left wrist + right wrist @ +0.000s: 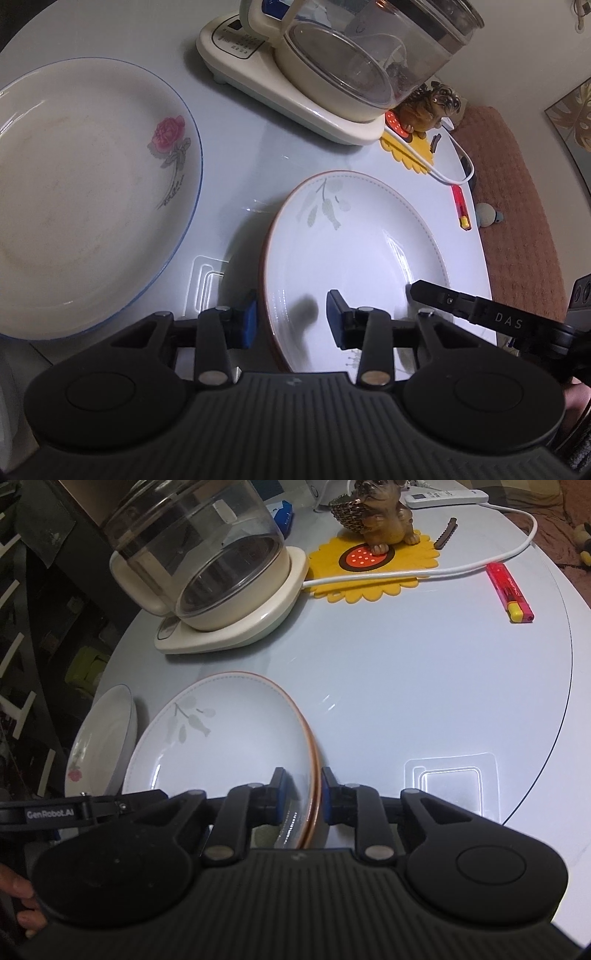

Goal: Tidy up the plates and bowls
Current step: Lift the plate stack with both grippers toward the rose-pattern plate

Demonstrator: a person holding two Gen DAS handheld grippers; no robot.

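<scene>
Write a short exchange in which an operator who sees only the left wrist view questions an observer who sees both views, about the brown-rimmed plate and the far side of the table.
Operator: I see one finger of the right gripper over the brown-rimmed plate. Where is its other finger?
Observer: It is outside the rim. The right gripper straddles the plate's edge, with one finger over the plate and the other over the table.
Operator: What lies beyond the dog figurine?
Observer: A white remote control lies on the table just behind it.
</scene>
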